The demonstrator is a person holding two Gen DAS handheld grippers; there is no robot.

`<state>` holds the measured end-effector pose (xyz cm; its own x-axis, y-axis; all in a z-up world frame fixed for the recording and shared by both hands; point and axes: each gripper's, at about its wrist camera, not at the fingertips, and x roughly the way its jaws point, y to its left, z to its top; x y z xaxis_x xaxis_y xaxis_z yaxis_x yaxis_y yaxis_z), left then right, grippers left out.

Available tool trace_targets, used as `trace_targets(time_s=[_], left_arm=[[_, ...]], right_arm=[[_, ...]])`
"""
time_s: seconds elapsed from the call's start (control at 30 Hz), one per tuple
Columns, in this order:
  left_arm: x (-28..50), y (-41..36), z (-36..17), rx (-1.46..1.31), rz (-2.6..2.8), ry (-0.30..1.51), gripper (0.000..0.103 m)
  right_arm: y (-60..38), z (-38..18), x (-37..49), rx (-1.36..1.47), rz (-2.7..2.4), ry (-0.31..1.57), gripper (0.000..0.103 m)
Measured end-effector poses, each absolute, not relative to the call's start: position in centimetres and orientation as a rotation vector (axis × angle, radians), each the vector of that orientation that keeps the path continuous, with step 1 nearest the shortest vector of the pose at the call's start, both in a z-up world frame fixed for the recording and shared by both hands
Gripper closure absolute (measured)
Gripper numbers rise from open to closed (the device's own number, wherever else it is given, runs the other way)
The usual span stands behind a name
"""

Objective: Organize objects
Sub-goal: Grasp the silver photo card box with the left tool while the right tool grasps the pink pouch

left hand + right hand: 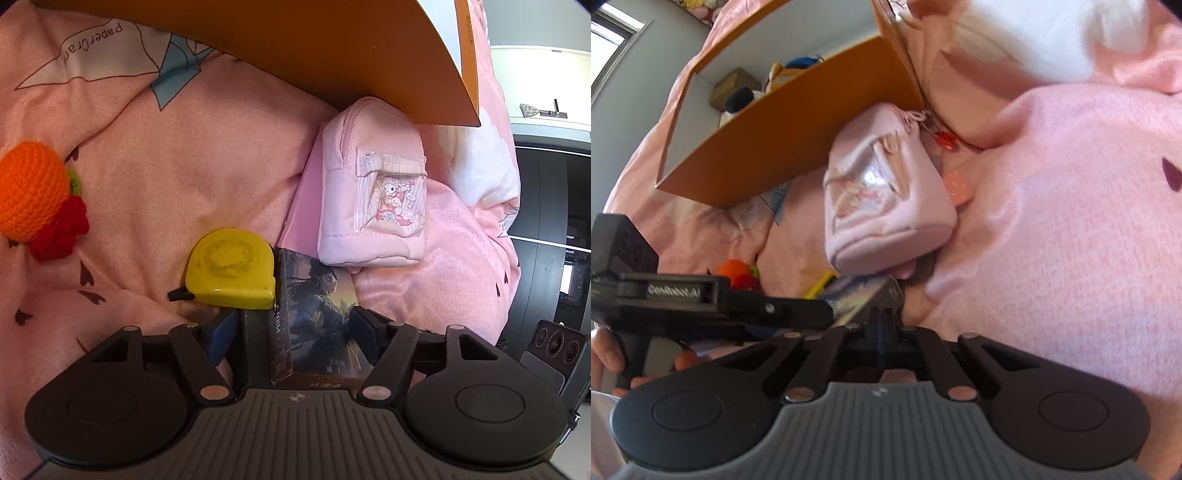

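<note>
In the left wrist view my left gripper is shut on a card box printed with a painted figure. A yellow tape measure lies just ahead on the left, touching the box. A pink mini backpack lies ahead on the right, partly under an orange box. A crocheted orange and red fruit toy lies at the far left. In the right wrist view my right gripper is shut and empty, low beside the card box. The pink backpack and the orange box lie ahead.
Everything lies on a rumpled pink bedspread. The orange box holds several soft toys and a brown box. A red charm hangs by the backpack. The left gripper's body crosses the right wrist view. A dark cabinet stands at the right.
</note>
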<state>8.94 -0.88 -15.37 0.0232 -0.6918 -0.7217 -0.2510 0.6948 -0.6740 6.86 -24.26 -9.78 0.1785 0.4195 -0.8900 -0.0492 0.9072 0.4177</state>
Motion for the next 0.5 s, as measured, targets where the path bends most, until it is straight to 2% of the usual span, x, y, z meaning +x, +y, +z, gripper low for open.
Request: trace_targets(time_s=[0.2,0.27,0.4,0.5], left_arm=[[8.7,-0.8,-13.1,-0.745,-0.391,1.492,0.054],[8.8,-0.8,-12.3,-0.72,-0.383,1.474,0.054],[8.5,-0.1,-11.2,-0.718,-0.358,1.427,0.063],[8.5,0.0,-10.2,-0.688,-0.352,1.392,0.066]], right_arm=[[-23.6,-9.6,6.9,0.293,0.381,1.358,0.103],[-23.0,-9.6,6.9,0.265,0.405,1.361,0.103],[-21.8,-9.4,7.0,0.178,0.428,1.352,0.103],[-21.3,-9.5,7.2,0.158,0.443,1.351,0.103]])
